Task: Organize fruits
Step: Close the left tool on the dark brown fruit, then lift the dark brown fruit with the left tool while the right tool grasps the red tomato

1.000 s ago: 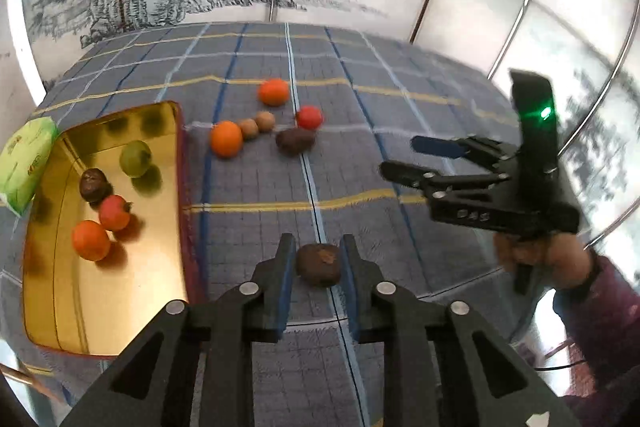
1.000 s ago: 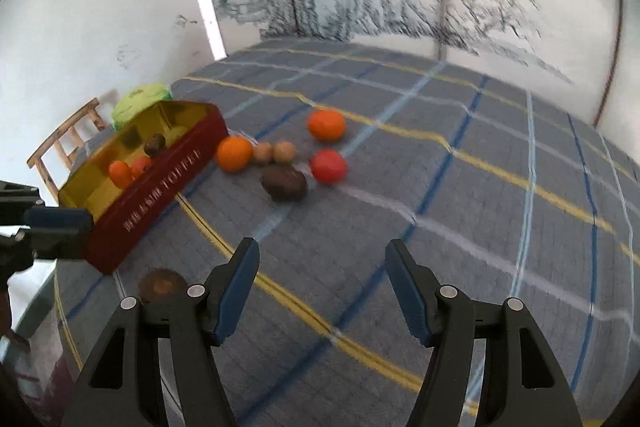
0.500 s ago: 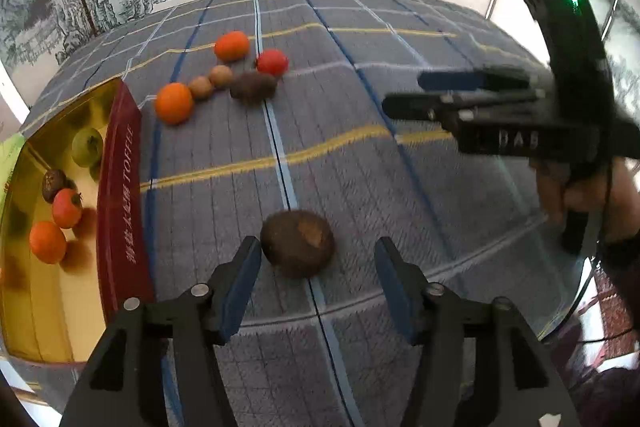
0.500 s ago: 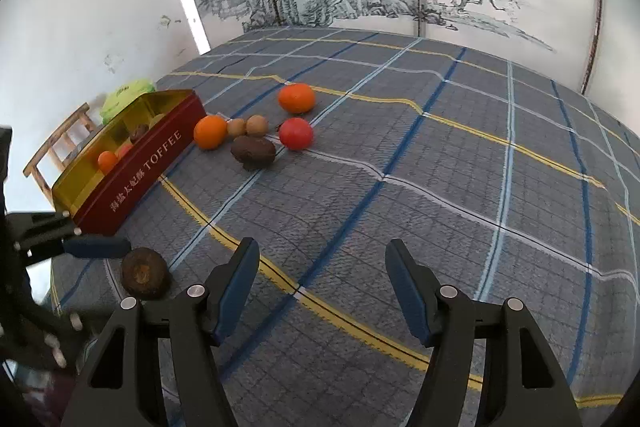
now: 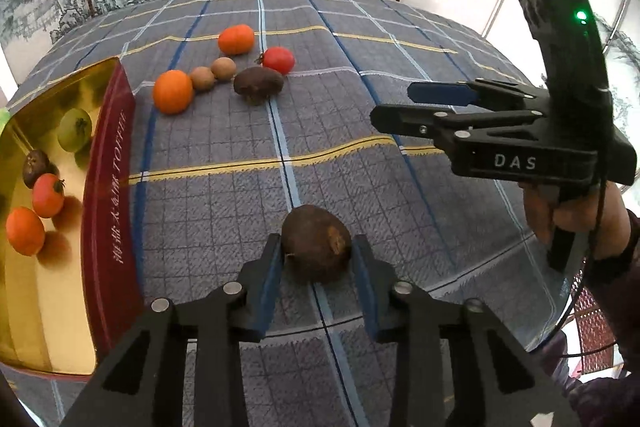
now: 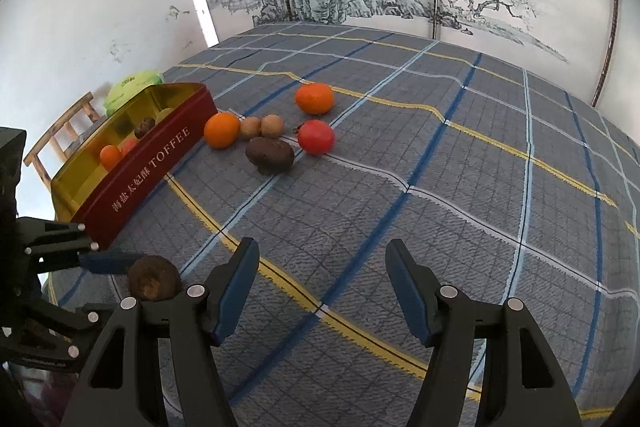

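- While the left wrist view looks straight into the gold inside of the tin [image 5: 48, 267], showing a green fruit [image 5: 74, 129], a dark fruit, a tomato and an orange, the right wrist view shows mostly its red side lettered TOFFEE.
- Only the left wrist view shows the person's hand [image 5: 560, 215] gripping the right gripper's handle, at the right edge.
- Brown fruit [image 5: 316, 247]: rough, egg-shaped, with a pale scar, lying on the checked cloth [image 5: 400, 207] at lower centre.
- Left gripper [image 5: 316, 259]: jaws closing, blue pads touching both sides of the brown fruit.
- Right gripper [image 6: 322, 291]: jaws apart and holding nothing, angled down over bare cloth.
- More fruit sits in the upper left, beside the tin.
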Motion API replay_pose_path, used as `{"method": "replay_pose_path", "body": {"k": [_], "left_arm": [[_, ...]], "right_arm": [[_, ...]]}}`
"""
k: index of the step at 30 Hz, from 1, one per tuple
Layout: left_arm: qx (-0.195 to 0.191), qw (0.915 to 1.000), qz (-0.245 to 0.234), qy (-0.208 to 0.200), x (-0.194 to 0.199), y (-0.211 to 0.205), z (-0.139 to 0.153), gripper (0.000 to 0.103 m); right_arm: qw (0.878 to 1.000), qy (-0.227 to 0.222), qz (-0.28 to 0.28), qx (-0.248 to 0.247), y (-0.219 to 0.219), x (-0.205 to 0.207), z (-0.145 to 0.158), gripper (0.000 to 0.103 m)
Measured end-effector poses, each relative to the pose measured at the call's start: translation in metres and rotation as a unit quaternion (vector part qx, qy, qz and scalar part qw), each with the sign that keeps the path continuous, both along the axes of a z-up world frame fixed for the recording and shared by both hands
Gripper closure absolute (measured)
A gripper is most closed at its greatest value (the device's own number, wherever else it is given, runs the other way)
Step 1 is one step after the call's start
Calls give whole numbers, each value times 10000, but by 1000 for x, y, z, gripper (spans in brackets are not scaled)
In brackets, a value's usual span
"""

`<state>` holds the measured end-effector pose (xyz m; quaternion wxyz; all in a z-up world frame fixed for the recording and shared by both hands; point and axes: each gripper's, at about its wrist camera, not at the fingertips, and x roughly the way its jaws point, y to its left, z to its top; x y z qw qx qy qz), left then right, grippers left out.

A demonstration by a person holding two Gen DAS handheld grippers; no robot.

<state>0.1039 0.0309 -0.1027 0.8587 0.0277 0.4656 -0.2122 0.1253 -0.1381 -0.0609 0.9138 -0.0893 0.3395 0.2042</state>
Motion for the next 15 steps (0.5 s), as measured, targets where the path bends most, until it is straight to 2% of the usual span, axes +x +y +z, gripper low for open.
{"method": "replay_pose_path", "body": {"k": [3, 4, 10, 15], "left_arm": [[44, 9999, 28, -136, -4, -1, 1, 75], [20, 9996, 112, -244, -6, 0, 4, 82], [-234, 9980, 360, -464, -8, 10, 26, 82], [-210, 9988, 269, -338, -5, 10, 19, 82]], "right_arm": [[10000, 23, 29, -34, 3, 2, -1, 37], [10000, 30, 51, -47, 5, 2, -2, 37], [9995, -33, 306, -45, 26, 17, 7, 37], [9990, -16, 453, -40, 52, 43, 9, 37]]}}
